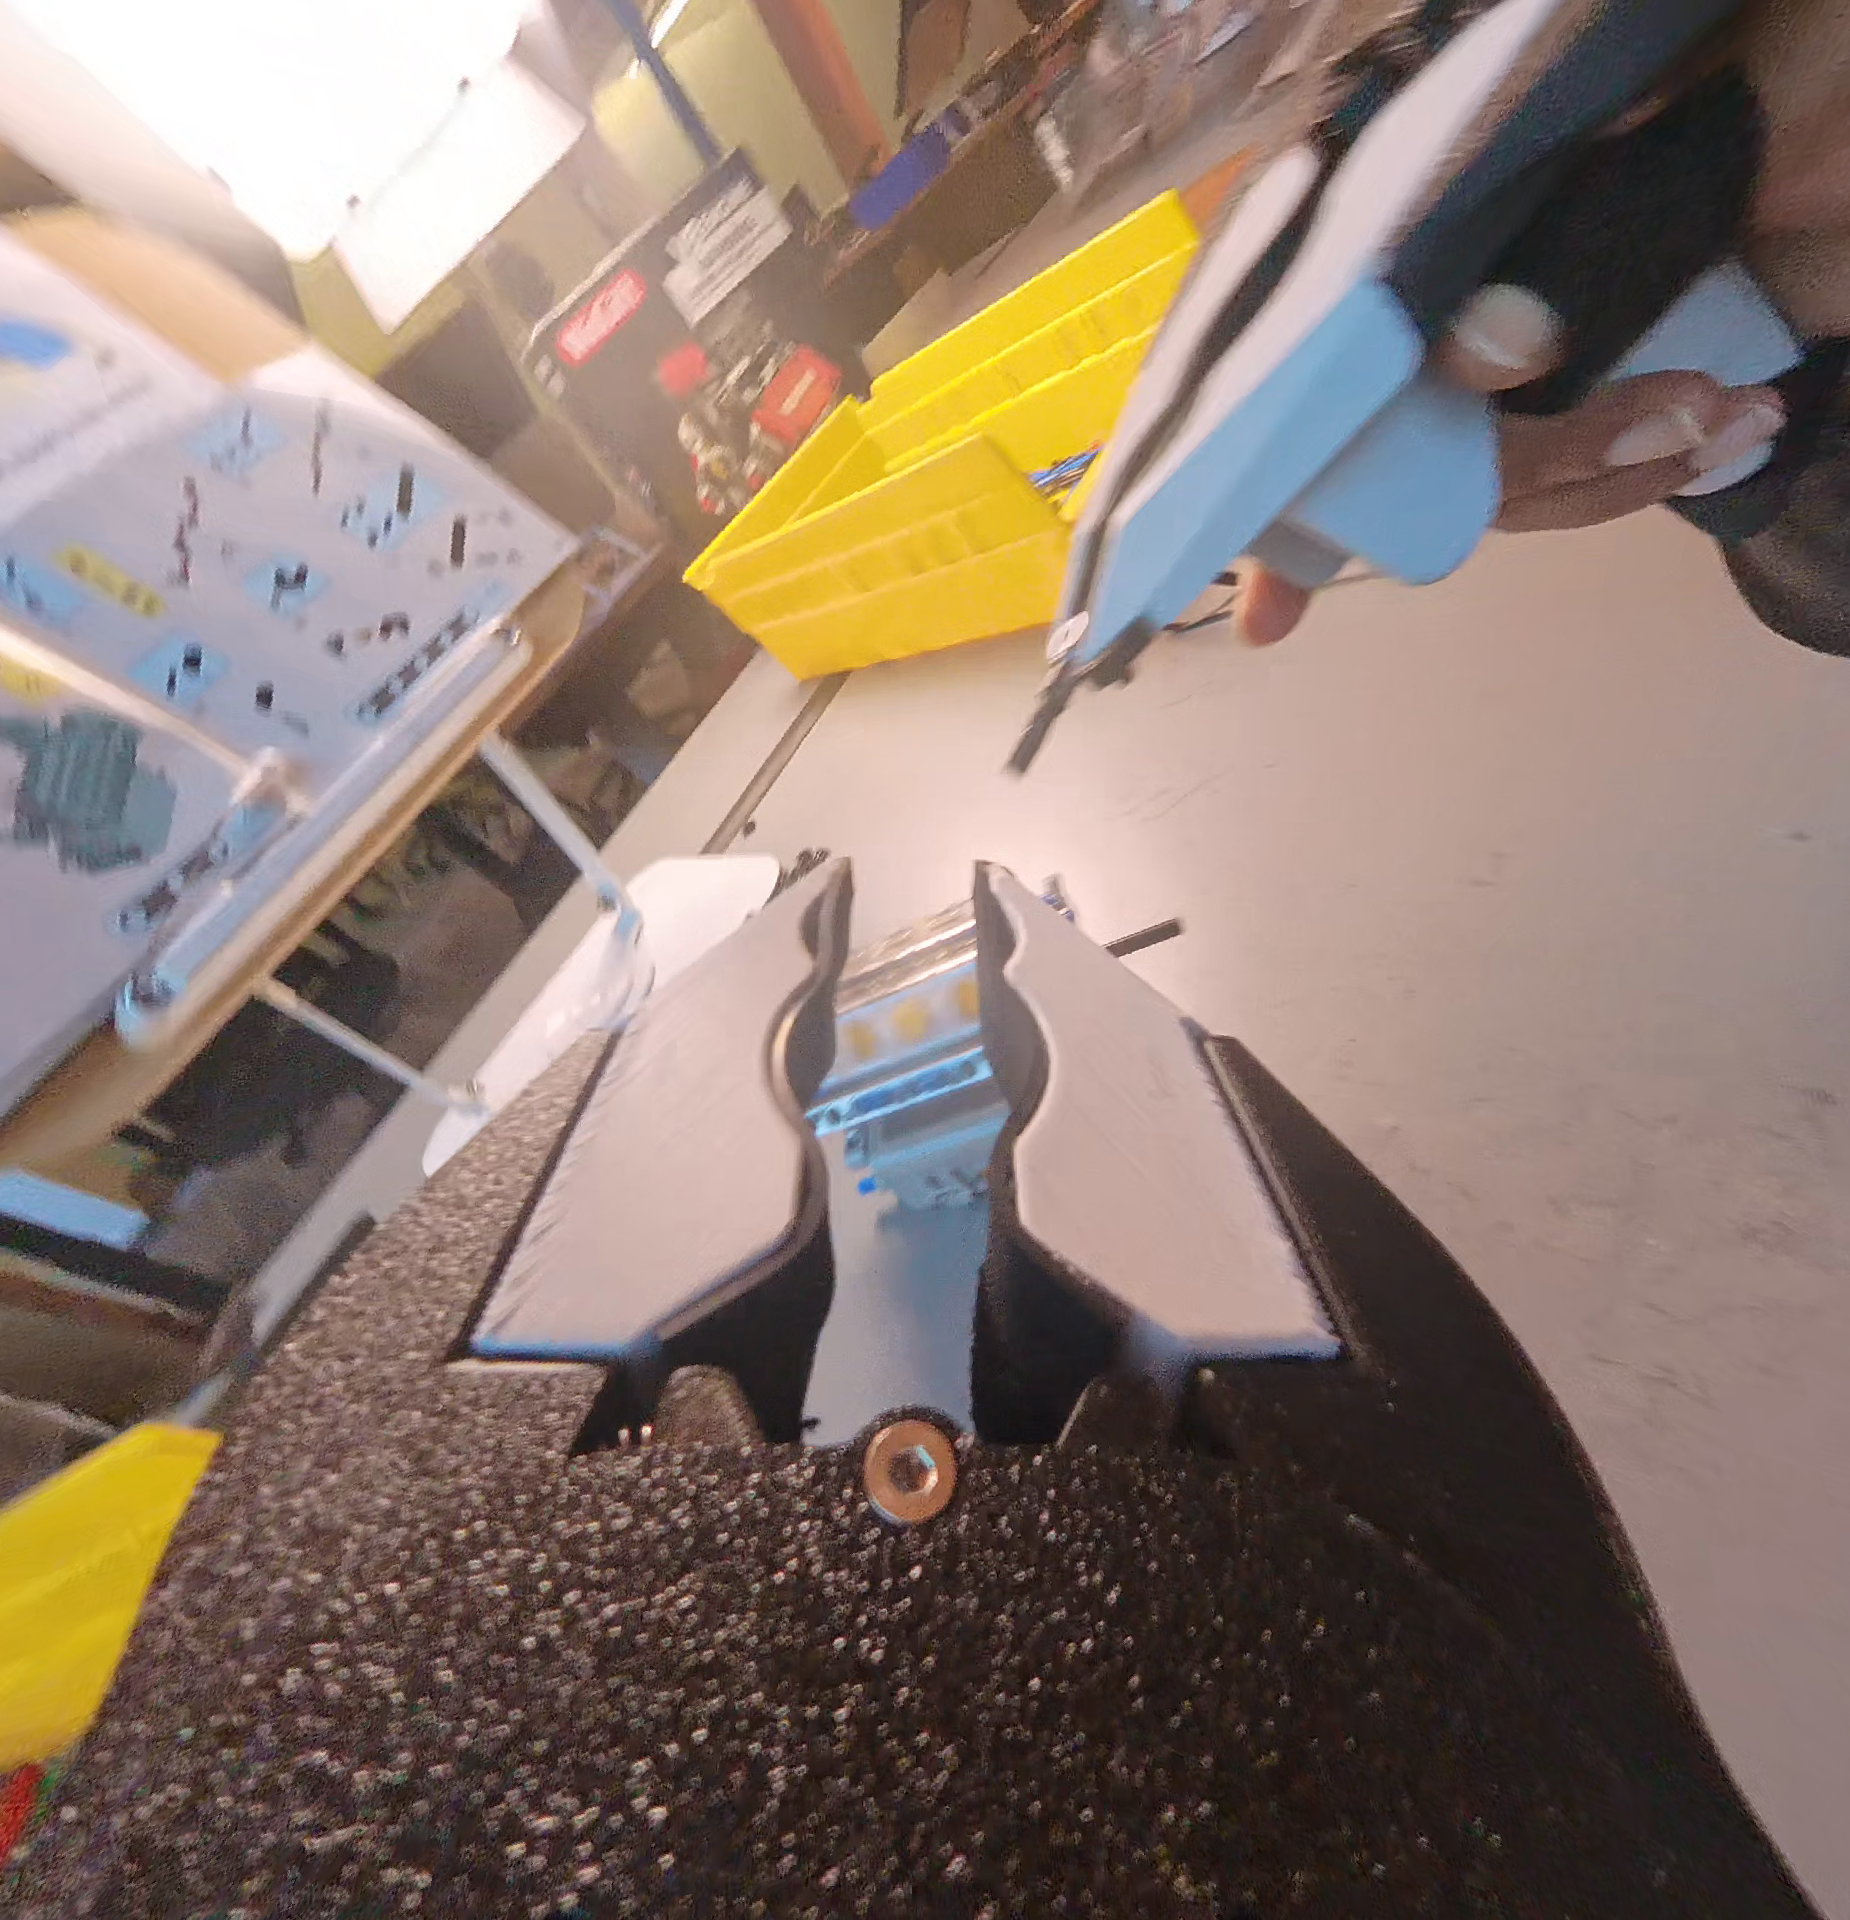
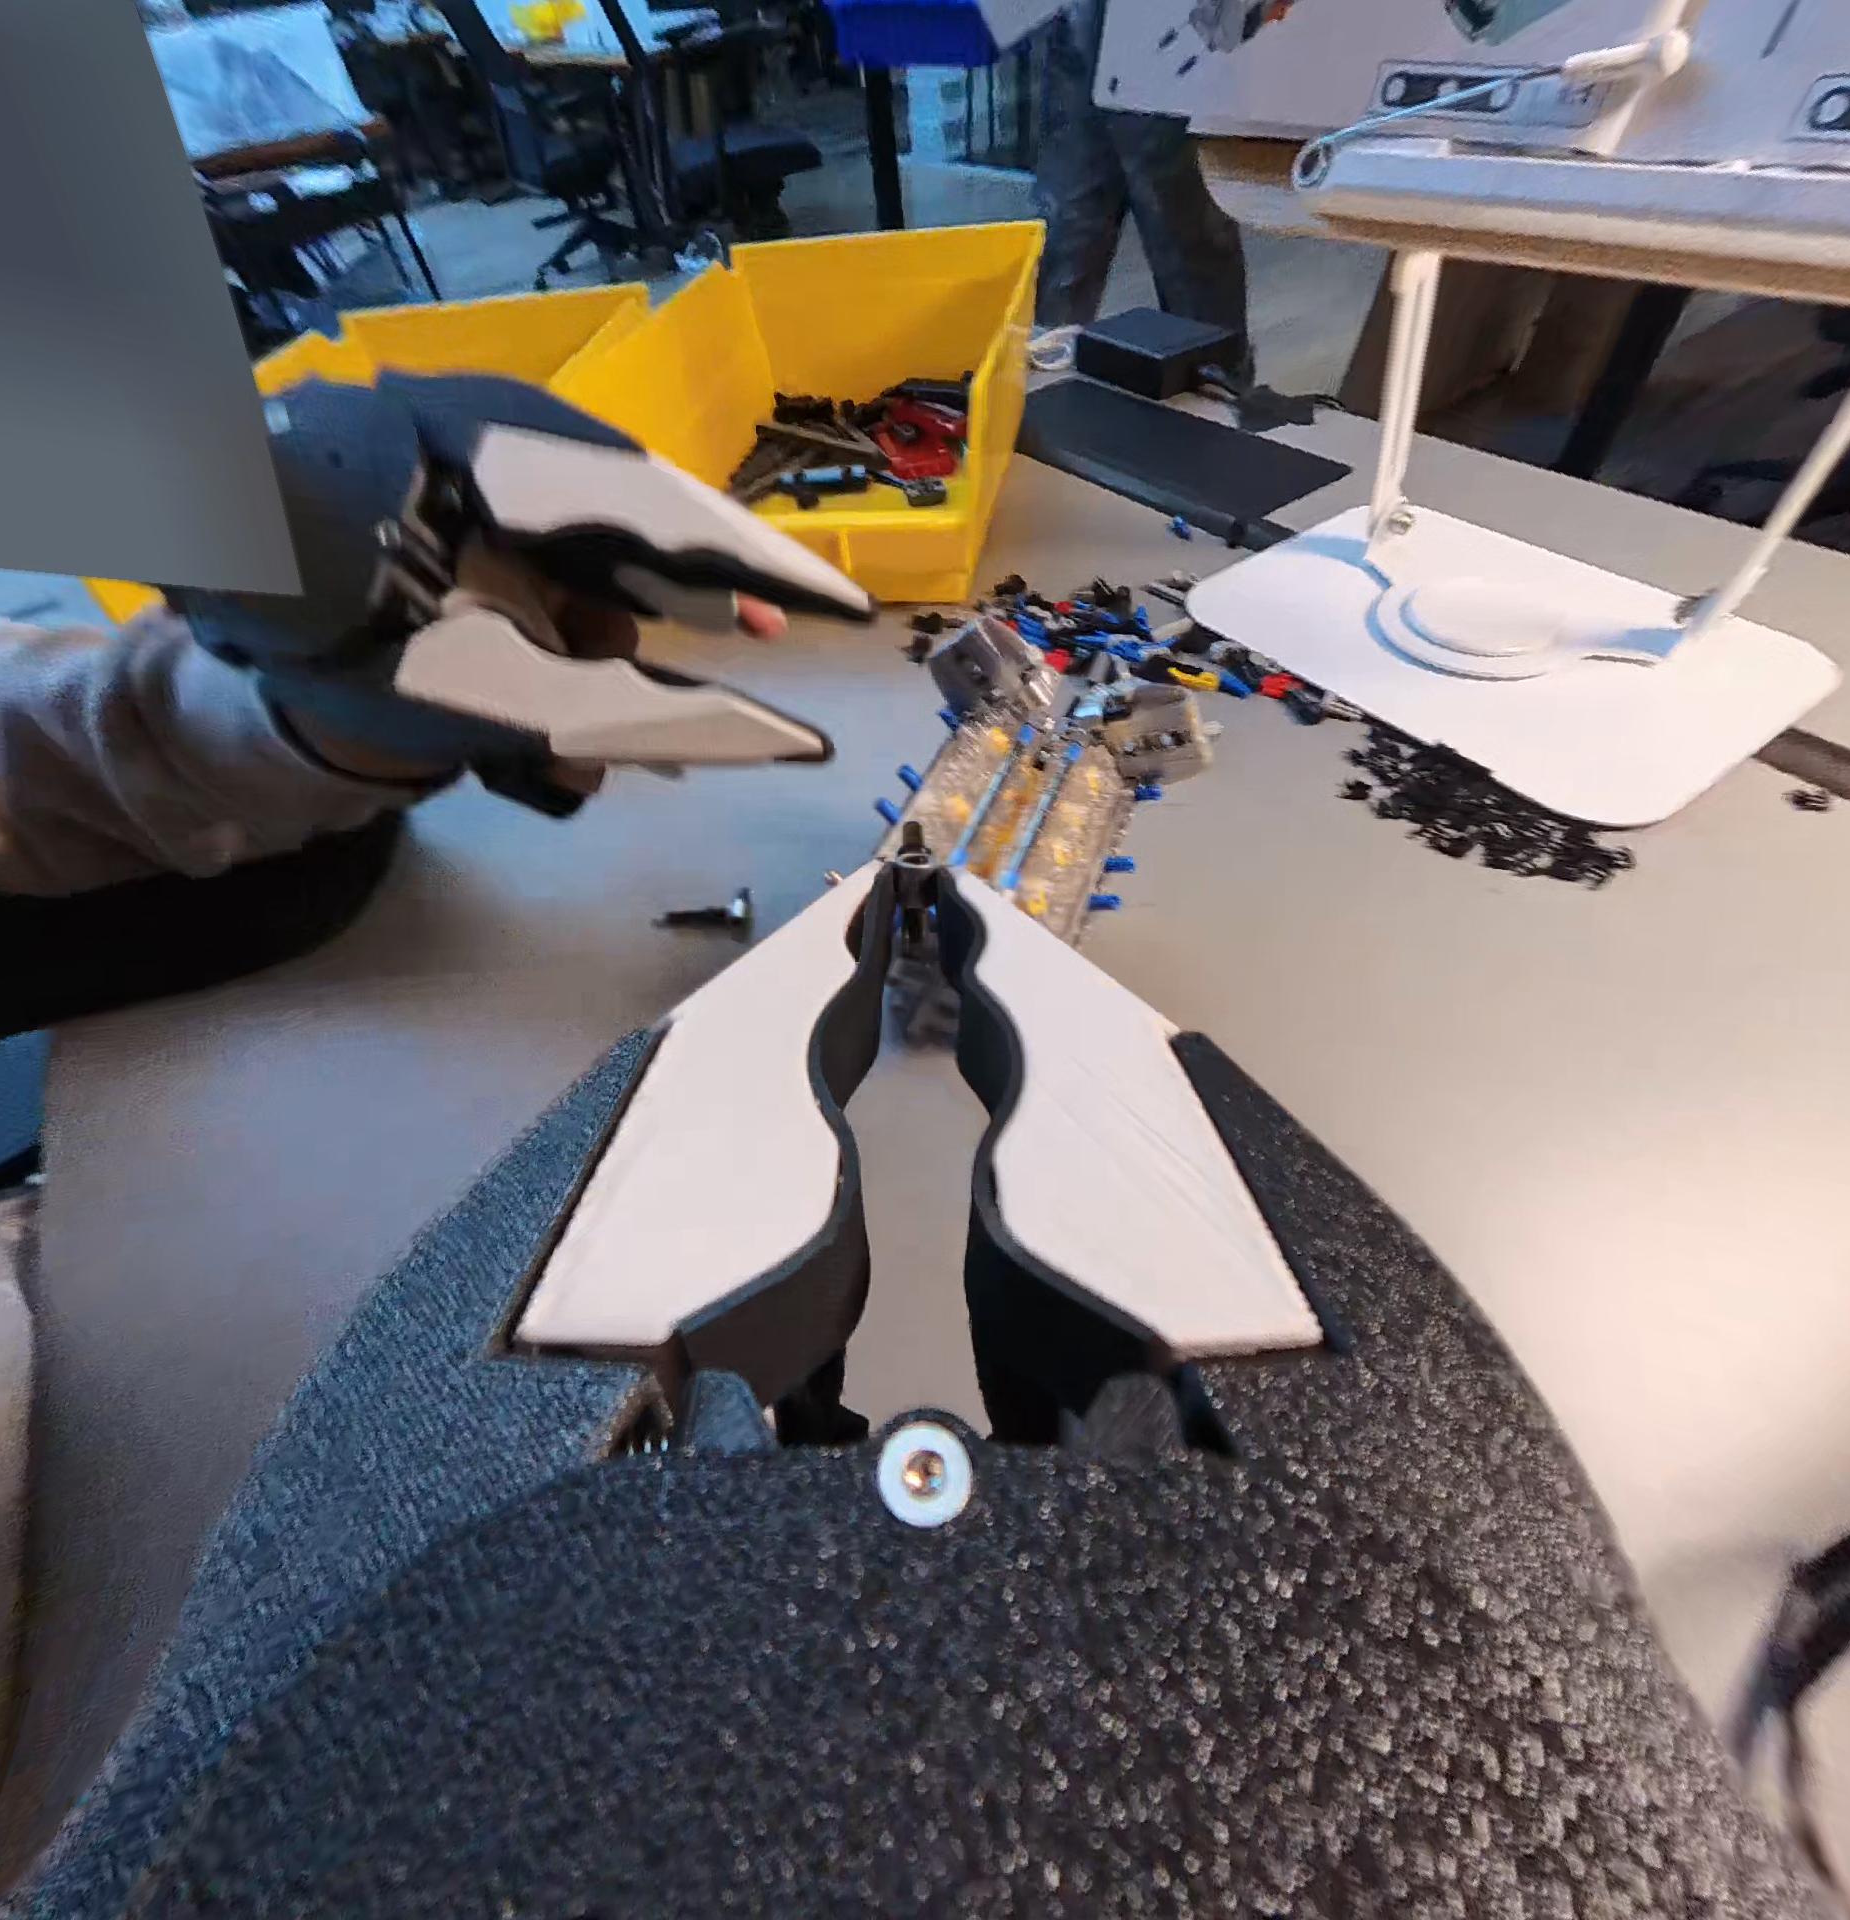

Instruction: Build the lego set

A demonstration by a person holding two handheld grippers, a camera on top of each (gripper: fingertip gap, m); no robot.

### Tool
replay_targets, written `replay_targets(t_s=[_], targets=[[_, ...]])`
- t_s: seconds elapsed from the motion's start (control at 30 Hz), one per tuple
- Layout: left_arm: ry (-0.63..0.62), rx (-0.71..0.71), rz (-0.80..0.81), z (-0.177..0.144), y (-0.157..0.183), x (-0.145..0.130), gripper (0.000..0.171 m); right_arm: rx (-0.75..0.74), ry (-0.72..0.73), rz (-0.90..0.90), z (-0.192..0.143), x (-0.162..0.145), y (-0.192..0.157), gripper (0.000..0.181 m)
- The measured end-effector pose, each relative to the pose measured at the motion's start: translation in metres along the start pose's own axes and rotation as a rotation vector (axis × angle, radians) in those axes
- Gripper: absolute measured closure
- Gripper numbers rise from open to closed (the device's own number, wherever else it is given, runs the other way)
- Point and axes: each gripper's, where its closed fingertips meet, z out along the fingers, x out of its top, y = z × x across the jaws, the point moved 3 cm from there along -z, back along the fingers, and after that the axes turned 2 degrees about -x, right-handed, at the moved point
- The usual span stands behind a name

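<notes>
Right wrist view: right gripper (image 2: 908, 883) clamped on a small black pin (image 2: 910, 854), beside clear gearbox assembly (image 2: 1025, 805) on tabletop (image 2: 1420, 1091); left gripper (image 2: 848, 675) apart, empty.

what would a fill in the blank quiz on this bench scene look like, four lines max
1. The right gripper is shut on a small ___ part.
2. The left gripper hangs above the table with its jaws ___, holding nothing.
3. The bins behind the loose pieces are ___ in colour.
4. The flat base of the stand is ___ in colour.

Missing words: black; open; yellow; white
</notes>
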Motion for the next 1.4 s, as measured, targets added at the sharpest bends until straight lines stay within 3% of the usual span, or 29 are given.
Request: replay_targets(t_s=[0.1, 0.2, 0.3, 0.37, 0.47, 0.67, 0.97, 1.17, 1.4], targets=[[-0.104, 0.015, -0.265, 0.001, -0.046, -0.038, 0.133, -0.042, -0.129, -0.05, 0.002, -0.02, 0.019, 0.175], [-0.166, -0.088, -0.54, 0.013, -0.065, -0.077, 0.122, -0.014, -0.227, -0.058, 0.016, -0.046, 0.018, 0.175], [-0.127, -0.29, -0.675, 0.024, -0.051, -0.074, 0.122, -0.013, -0.272, -0.102, 0.026, -0.054, 0.013, 0.175], [-0.126, -0.364, -0.646, 0.027, -0.038, -0.067, 0.132, -0.015, -0.282, -0.119, 0.029, -0.053, 0.013, 0.175], [-0.167, -0.339, -0.54, 0.026, -0.028, -0.065, 0.134, -0.014, -0.314, -0.136, 0.031, -0.055, 0.015, 0.175], [-0.201, -0.312, -0.496, 0.016, -0.014, -0.058, 0.146, 0.015, -0.382, -0.192, 0.029, -0.054, 0.015, 0.175], [-0.216, -0.29, -0.437, 0.009, -0.006, -0.057, 0.15, 0.118, -0.684, -0.362, 0.024, -0.05, 0.013, 0.175], [-0.196, -0.3, -0.419, 0.007, -0.003, -0.057, 0.148, 0.161, -0.804, -0.371, 0.03, -0.047, 0.014, 0.175], [-0.18, -0.391, -0.315, 0.001, 0.008, -0.064, 0.128, 0.165, -0.901, -0.404, 0.031, -0.045, 0.015, 0.175]])
